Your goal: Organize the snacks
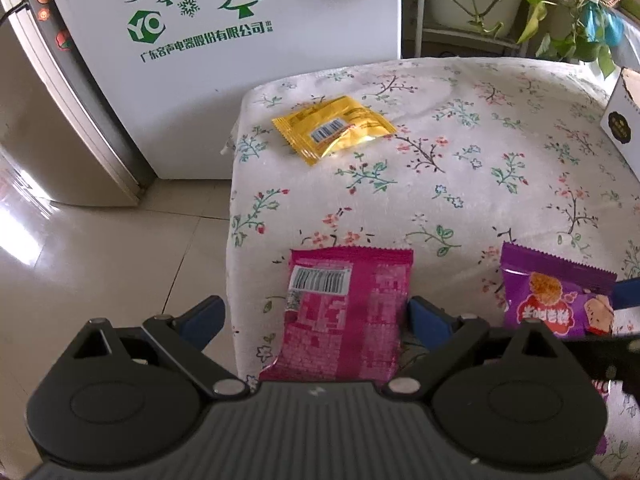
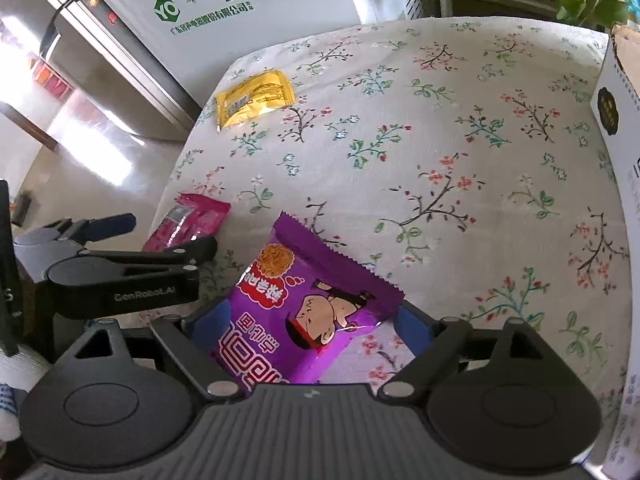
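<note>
A pink snack packet lies barcode-up at the near left edge of the floral-cloth table. My left gripper straddles it, open: the right pad is at the packet's edge, the left pad well clear of it. A purple snack packet with a cartoon figure lies flat between the fingers of my right gripper, which is open, with cloth showing beside its right pad. The right wrist view also shows the left gripper over the pink packet. A yellow packet lies at the far left corner.
A white cardboard box stands at the table's right edge. A white fridge with green print is behind the table's far left corner, and potted plants are at the back right. Tiled floor drops off to the left.
</note>
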`<state>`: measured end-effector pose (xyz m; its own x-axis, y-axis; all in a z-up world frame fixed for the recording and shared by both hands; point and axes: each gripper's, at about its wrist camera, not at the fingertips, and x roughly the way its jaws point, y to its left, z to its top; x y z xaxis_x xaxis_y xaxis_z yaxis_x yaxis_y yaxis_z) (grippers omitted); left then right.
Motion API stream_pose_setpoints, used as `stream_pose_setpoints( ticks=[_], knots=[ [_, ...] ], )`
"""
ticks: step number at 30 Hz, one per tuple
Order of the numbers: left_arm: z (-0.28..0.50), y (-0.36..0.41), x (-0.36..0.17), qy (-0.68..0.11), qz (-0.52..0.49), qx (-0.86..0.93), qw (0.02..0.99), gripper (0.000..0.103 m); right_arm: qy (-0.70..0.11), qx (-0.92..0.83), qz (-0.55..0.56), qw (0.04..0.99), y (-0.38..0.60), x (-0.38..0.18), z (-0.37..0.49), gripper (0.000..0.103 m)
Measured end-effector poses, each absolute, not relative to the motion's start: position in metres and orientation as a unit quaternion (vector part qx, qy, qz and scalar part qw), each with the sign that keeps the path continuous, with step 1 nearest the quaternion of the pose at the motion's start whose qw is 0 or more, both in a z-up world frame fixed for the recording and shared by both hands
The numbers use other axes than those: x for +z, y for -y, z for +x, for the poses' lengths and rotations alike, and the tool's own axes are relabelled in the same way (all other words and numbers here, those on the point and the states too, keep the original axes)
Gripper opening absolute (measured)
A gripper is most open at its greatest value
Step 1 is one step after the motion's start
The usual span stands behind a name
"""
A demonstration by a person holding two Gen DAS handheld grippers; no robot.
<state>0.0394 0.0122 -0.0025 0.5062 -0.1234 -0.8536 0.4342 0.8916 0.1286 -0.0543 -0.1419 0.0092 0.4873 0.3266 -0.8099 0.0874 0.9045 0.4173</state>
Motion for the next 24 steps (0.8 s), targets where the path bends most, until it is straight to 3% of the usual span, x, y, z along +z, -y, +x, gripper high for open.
stream_pose_setpoints(
  ticks=[8, 15, 19, 24],
  knots=[
    [0.035, -0.009, -0.005, -0.482, 0.133, -0.2, 0.842, 0.094, -0.481, 0.029, 0.099, 0.871, 0.151, 0.01, -0.049, 0.098],
    [0.027, -0.001, 0.0, -0.477, 0.109, -0.251, 0.835, 0.09, -0.465, -0.039, 0.122, 0.876, 0.193, 0.018, -0.048, 0.096],
    [0.028, -0.006, 0.007, -0.465, 0.102, -0.244, 0.845, 0.09, -0.444, 0.007, 0.162, 0.881, 0.202, 0.028, -0.047, 0.096],
    [0.028, -0.005, 0.0, -0.471, 0.136, -0.24, 0.838, 0.09, -0.418, 0.129, 0.102, 0.893, 0.191, 0.036, -0.042, 0.097]
  ],
)
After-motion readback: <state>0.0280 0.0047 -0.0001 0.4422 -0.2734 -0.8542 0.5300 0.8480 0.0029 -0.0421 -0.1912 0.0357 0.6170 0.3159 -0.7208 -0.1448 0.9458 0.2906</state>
